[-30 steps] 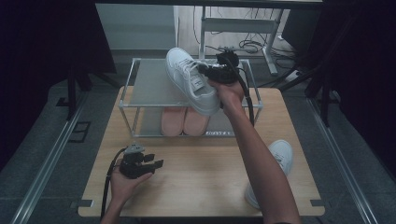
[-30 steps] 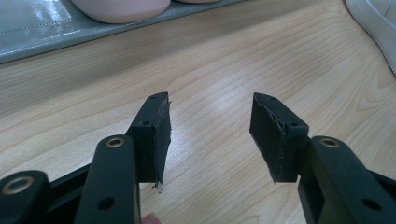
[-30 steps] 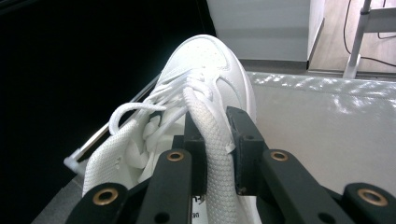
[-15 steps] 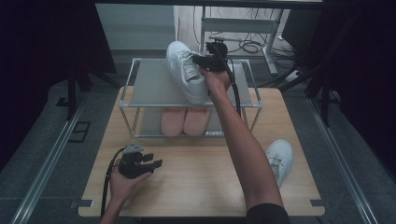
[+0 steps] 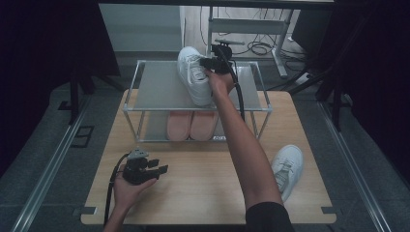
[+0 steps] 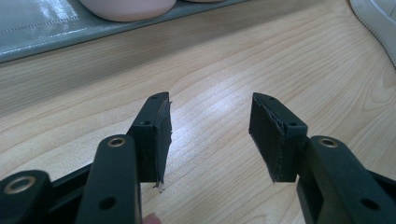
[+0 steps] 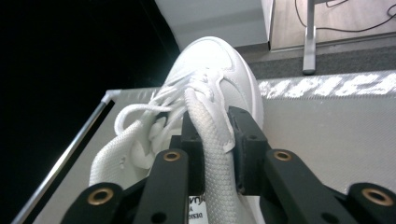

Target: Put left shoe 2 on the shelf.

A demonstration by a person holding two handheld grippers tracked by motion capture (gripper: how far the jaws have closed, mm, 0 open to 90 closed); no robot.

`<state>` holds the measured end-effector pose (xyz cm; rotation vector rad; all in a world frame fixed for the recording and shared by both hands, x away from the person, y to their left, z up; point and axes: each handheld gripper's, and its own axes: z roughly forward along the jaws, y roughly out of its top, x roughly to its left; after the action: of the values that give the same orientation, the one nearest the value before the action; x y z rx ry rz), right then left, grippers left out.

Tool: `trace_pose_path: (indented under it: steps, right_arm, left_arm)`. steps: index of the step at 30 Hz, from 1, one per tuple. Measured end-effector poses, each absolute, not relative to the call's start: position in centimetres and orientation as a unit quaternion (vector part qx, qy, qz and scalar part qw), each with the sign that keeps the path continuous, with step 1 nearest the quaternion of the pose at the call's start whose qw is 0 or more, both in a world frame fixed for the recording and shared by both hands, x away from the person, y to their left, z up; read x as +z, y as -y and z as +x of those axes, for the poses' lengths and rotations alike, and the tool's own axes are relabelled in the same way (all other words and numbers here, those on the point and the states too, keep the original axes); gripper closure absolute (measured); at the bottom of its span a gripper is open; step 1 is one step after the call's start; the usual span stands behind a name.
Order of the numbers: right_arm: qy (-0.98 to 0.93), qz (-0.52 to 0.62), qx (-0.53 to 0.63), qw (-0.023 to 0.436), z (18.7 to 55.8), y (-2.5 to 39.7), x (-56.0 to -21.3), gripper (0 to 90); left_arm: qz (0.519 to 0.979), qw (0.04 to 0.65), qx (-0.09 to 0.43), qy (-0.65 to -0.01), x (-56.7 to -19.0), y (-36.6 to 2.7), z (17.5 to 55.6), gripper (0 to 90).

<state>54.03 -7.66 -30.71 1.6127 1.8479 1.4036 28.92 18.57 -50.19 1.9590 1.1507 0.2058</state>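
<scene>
High view: the right gripper point(image 5: 211, 63) has carried the white sneaker point(image 5: 194, 75) further back along the rack point(image 5: 159, 87) top shelf since a second ago; it now appears to rest there, though contact is hard to confirm. A second sneaker point(image 5: 287, 169) waits on the table point(image 5: 203, 188).

Left gripper view: the left gripper point(image 6: 210, 135) idles above bare wood, jaws apart.

Right gripper view: jaws are clamped on the sneaker's collar, toe pointing ahead. Placement seems nearly complete; release looks next.

place: test lab | signs: dark curtains point(image 5: 43, 58) on left and right | grey carpet floor point(image 5: 43, 159) | cables point(image 5: 258, 47) on far floor | metal desk legs point(image 5: 275, 53) far back
</scene>
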Motion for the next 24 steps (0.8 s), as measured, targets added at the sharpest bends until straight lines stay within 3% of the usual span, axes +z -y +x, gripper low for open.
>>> trace_pose_path:
  steps: [6,12,17,24]
  right_arm:
    - [-0.651,0.548,0.506,0.139,54.0,8.4,-31.0,56.5]
    - [-0.663,0.518,0.514,0.168,52.0,9.7,-30.0,53.2]
    - [-0.674,0.496,0.517,0.179,50.3,10.8,-29.4,58.4]
    - [-0.708,0.466,0.489,0.207,47.5,13.3,-29.7,81.5]
  left_arm:
    - [0.782,0.415,0.082,-0.457,-50.2,-18.4,28.9,48.9]
    - [0.781,0.416,0.086,-0.458,-50.0,-18.5,28.8,48.7]
    - [0.781,0.417,0.087,-0.457,-49.9,-18.3,28.7,48.7]
    - [0.782,0.42,0.088,-0.453,-49.7,-18.1,28.5,48.7]
